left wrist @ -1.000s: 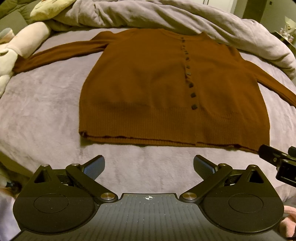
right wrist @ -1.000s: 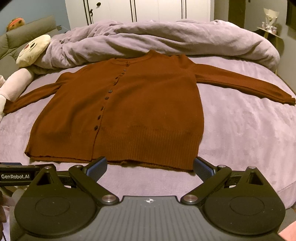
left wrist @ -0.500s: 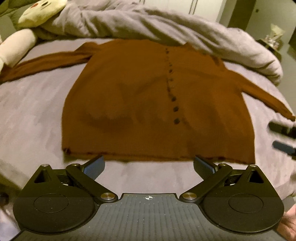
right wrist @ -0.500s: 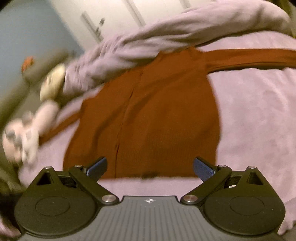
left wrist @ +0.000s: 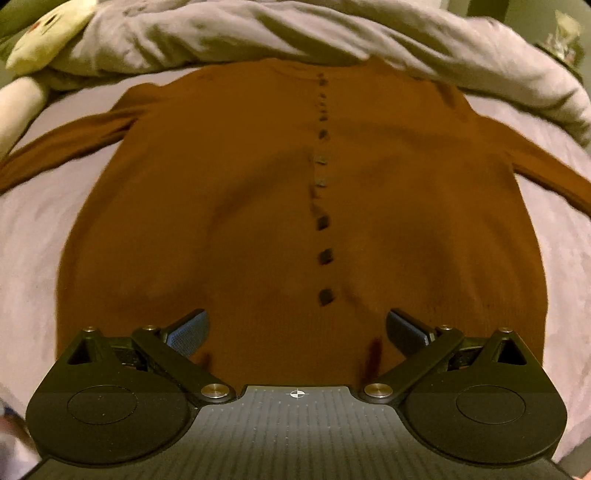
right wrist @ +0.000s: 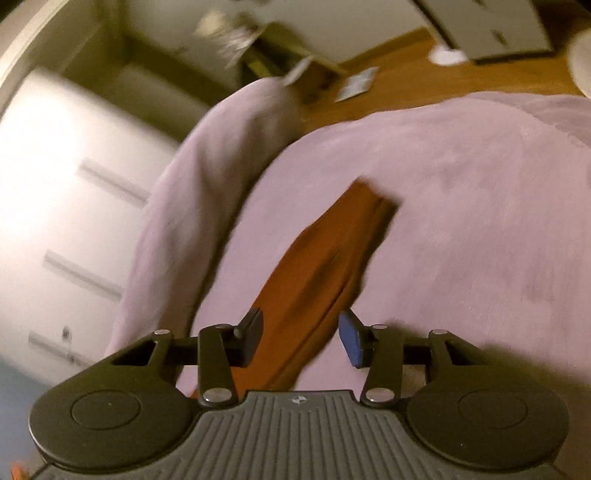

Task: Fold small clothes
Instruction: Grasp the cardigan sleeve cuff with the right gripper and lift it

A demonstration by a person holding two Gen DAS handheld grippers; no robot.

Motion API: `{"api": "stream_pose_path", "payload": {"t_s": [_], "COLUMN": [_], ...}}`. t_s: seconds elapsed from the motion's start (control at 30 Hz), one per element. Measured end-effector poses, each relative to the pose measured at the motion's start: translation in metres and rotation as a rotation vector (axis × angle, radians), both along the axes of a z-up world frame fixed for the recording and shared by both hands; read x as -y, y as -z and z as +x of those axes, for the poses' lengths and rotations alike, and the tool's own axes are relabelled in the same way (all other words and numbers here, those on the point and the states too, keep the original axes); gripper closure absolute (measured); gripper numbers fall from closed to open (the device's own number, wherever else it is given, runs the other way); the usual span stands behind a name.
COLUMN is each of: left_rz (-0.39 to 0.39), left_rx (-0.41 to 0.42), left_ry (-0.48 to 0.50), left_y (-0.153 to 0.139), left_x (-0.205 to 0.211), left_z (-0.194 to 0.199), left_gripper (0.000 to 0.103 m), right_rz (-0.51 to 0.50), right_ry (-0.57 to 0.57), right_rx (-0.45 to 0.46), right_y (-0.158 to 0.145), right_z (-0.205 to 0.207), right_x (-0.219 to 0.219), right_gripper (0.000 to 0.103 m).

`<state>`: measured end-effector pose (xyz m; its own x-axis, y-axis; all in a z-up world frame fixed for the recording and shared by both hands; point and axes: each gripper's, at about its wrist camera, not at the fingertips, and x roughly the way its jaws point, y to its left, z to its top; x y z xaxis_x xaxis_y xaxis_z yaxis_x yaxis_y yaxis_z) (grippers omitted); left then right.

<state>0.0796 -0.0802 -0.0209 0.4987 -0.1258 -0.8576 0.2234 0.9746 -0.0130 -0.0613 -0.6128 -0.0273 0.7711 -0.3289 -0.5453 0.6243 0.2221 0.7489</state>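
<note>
Two grippers are seen open: the left gripper (left wrist: 295, 326) spread wide over the cardigan (left wrist: 258, 206) hem, the right gripper (right wrist: 301, 336) straddling its sleeve (right wrist: 332, 258) on the bed (right wrist: 461, 221), ungrasped. No writing is legible.

A pale lilac, soft-looking bed cover (left wrist: 33, 236) spreads across the bed, with a rumpled grey-lilac duvet (left wrist: 258, 33) bunched along its far edge. A cream plush toy (left wrist: 40, 37) lies at the far left corner — blurred. Beyond the bed stand white wardrobe doors (right wrist: 62, 192) and a wooden floor (right wrist: 443, 77) strewn with papers.
</note>
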Motion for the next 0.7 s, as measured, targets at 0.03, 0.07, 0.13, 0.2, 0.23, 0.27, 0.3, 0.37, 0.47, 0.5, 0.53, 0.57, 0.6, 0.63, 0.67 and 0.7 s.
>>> {"api": "stream_pose_path", "payload": {"t_s": [0.03, 0.07, 0.13, 0.2, 0.23, 0.27, 0.3, 0.37, 0.47, 0.5, 0.53, 0.57, 0.6, 0.63, 0.67, 0.7], "left_rz": [0.013, 0.021, 0.024, 0.025, 0.025, 0.024, 0.022, 0.017, 0.013, 0.007, -0.002, -0.012, -0.023, -0.038, -0.054, -0.065], "left_rx": [0.001, 0.002, -0.001, -0.014, -0.02, -0.027, -0.031, -0.028, -0.017, -0.015, -0.015, -0.018, -0.021, -0.022, -0.021, -0.016], "left_ry": [0.009, 0.019, 0.03, 0.036, 0.038, 0.042, 0.046, 0.051, 0.048, 0.042, 0.035, 0.025, 0.014, 0.003, -0.006, -0.012], "left_y": [0.002, 0.003, 0.006, 0.009, 0.011, 0.013, 0.013, 0.013, 0.011, 0.01, 0.01, 0.009, 0.008, 0.006, 0.003, 0.0], "left_x": [0.006, 0.012, 0.019, 0.024, 0.025, 0.027, 0.027, 0.026, 0.02, 0.018, 0.015, 0.011, 0.008, 0.004, 0.0, -0.003], "left_z": [0.003, 0.007, 0.012, 0.016, 0.018, 0.018, 0.019, 0.02, 0.022, 0.023, 0.025, 0.027, 0.029, 0.03, 0.032, 0.033], "left_gripper": [0.0, 0.0, 0.0, 0.0, 0.0, 0.0, 0.0, 0.0, 0.0, 0.0, 0.0, 0.0, 0.0, 0.0, 0.0, 0.0], "right_rz": [0.023, 0.045, 0.072, 0.087, 0.081, 0.076, 0.065, 0.03, -0.11, -0.162, -0.221, -0.284, -0.336, -0.403, -0.45, -0.493], "right_ry": [0.031, 0.059, 0.098, 0.12, 0.134, 0.139, 0.141, 0.121, 0.065, 0.034, -0.005, -0.056, -0.107, -0.179, -0.237, -0.299], "right_rx": [-0.007, -0.022, -0.035, -0.014, -0.004, -0.006, -0.019, -0.063, -0.103, -0.109, -0.112, -0.107, -0.098, -0.084, -0.071, -0.051], "right_y": [0.007, 0.015, 0.027, 0.036, 0.038, 0.035, 0.034, 0.03, 0.004, -0.005, -0.017, -0.029, -0.039, -0.052, -0.06, -0.067], "right_z": [0.002, 0.005, 0.008, 0.009, 0.011, 0.015, 0.019, 0.023, 0.039, 0.047, 0.056, 0.068, 0.078, 0.094, 0.106, 0.118], "right_x": [0.01, 0.019, 0.03, 0.039, 0.043, 0.046, 0.049, 0.049, 0.042, 0.035, 0.023, 0.007, -0.008, -0.032, -0.052, -0.073], "right_gripper": [0.057, 0.057, 0.062, 0.069, 0.074, 0.078, 0.091, 0.098, 0.098, 0.098, 0.098, 0.098, 0.098, 0.098, 0.098, 0.098]}}
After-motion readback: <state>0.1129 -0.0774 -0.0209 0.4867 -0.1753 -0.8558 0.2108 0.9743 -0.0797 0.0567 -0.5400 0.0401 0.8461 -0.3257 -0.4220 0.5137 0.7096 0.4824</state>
